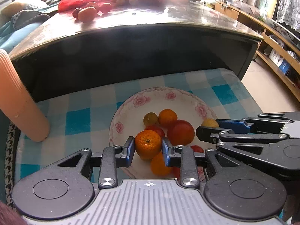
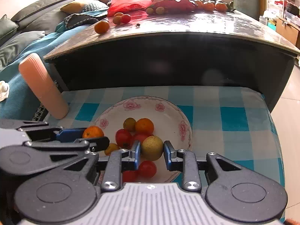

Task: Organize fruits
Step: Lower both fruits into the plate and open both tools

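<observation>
Both jaws clamped — left gripper (image 1: pixel 148 147) on orange (image 1: pixel 148 144), right gripper (image 2: pixel 151 152) on yellow-green fruit (image 2: pixel 152 147), over plate (image 2: pixel 168 110) — next: lower, release.

A blue-and-white checked cloth (image 2: pixel 232 120) covers the low surface, and a ribbed peach cylinder (image 2: pixel 44 88) leans at its far left corner. Behind the cloth's far edge rises a dark table (image 2: pixel 168 63) with a glossy top, where a red plastic bag (image 2: pixel 127 0) lies along the far edge. Left of the table a teal blanket (image 2: pixel 22 75) covers a sofa with cushions (image 2: pixel 75 6), and wooden shelving (image 1: pixel 277 43) runs along the right wall.
</observation>
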